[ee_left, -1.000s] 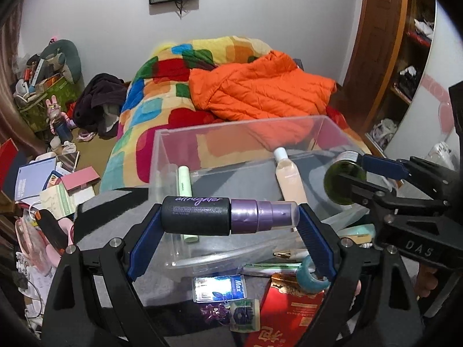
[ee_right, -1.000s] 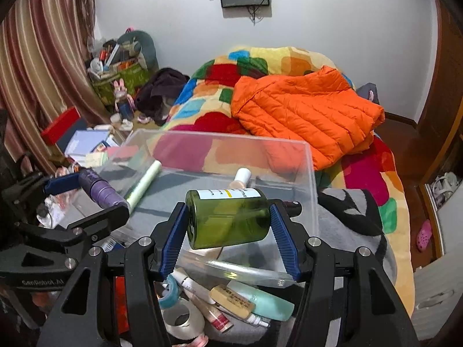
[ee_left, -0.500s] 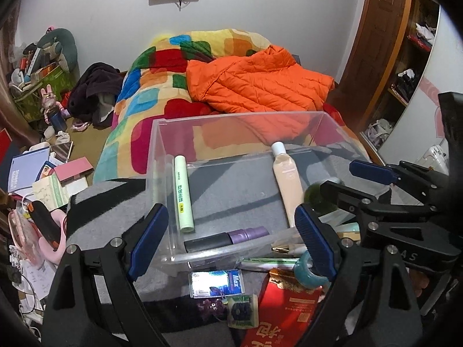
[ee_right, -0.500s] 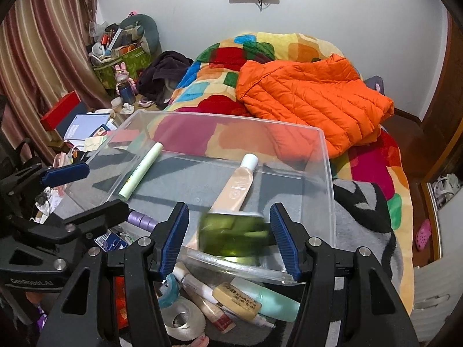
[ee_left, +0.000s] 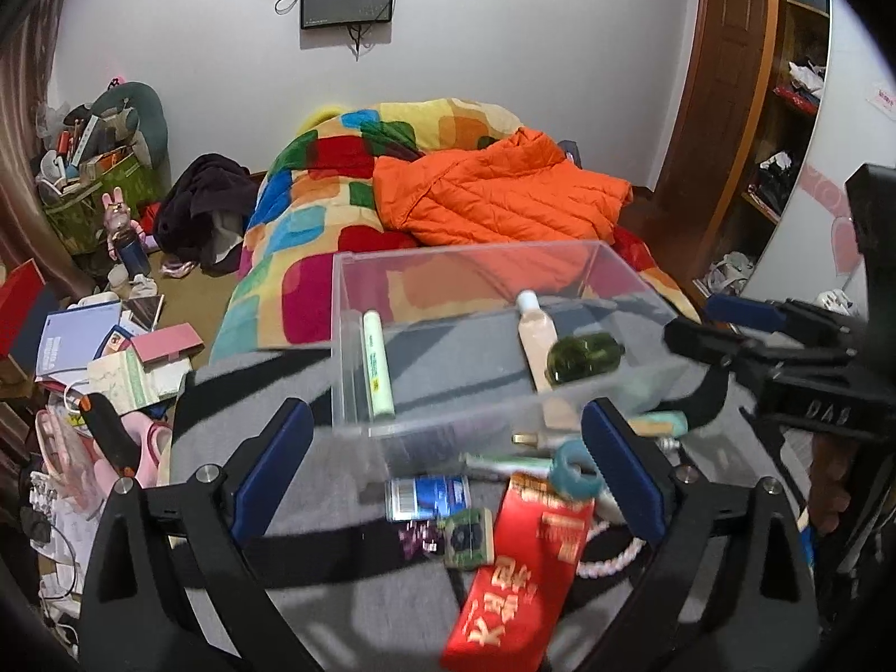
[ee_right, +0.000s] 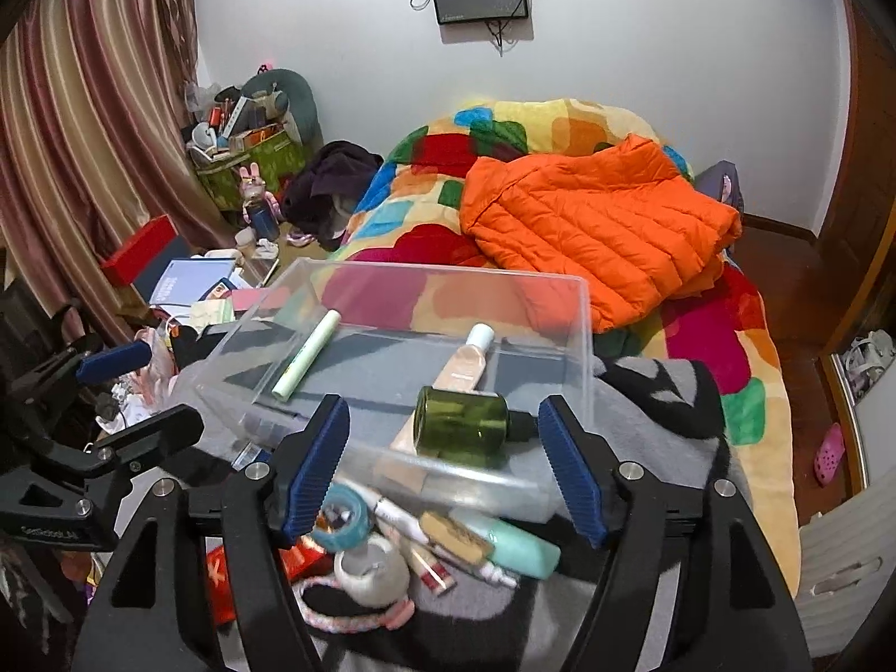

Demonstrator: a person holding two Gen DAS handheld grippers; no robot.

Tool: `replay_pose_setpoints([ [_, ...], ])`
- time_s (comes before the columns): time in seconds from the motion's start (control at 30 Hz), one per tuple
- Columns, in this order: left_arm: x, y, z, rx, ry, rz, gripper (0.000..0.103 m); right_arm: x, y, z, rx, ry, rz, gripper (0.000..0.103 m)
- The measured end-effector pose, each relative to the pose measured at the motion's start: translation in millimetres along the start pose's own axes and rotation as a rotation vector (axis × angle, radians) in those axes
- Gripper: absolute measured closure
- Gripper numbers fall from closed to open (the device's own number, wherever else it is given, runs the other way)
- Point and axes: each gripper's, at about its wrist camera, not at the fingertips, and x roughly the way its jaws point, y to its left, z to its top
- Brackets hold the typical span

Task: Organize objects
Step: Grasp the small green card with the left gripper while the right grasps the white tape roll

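Observation:
A clear plastic box (ee_left: 347,336) (ee_right: 585,336) sits on a grey blanket. Inside lie a pale green tube (ee_left: 378,364) (ee_right: 305,353), a beige bottle (ee_left: 535,330) (ee_right: 465,364) and a dark green bottle (ee_left: 582,358) (ee_right: 465,420) resting on the beige one. A dark bottle shows dimly behind the near wall (ee_left: 414,445). My left gripper (ee_left: 448,470) is open and empty, just in front of the box. My right gripper (ee_right: 445,465) is open and empty, over the box's near edge.
In front of the box lie a red packet (ee_left: 521,577), a blue tape roll (ee_left: 574,473) (ee_right: 339,515), a blue-white pack (ee_left: 428,498), a mint bottle (ee_right: 515,546), a white tape roll (ee_right: 372,565) and small tubes. A bed with an orange jacket (ee_left: 493,201) lies behind. Clutter fills the left floor.
Both grippers opened. The purple-capped dark bottle dropped from the left one and the green bottle from the right one into the box. Both grippers then drew back and up.

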Motion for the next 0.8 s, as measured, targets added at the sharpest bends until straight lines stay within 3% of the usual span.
replay_pose_setpoints([
  [0.3,8.7,3.1,-48.0,-0.034,0.066,0.010,0.007,-9.3,-9.1,-39.3,0.025,0.040,-0.008,0.036],
  [0.37,13.7,5.1,-57.7,-0.054,0.089,0.003,0.021,-6.5,-11.0,-48.7,0.044,0.063,0.008,0.036],
  [0.57,25.6,8.5,-78.0,-0.095,0.143,-0.028,0.045,3.4,1.6,-73.2,0.039,0.114,0.053,0.036],
  [0.73,28.3,5.5,-79.4,-0.088,0.135,-0.037,0.056,14.8,20.6,-81.4,-0.018,0.133,0.073,0.038],
  [0.8,31.0,3.6,-76.9,-0.081,0.135,-0.045,0.059,18.6,24.9,-80.9,-0.034,0.139,0.080,0.045],
])
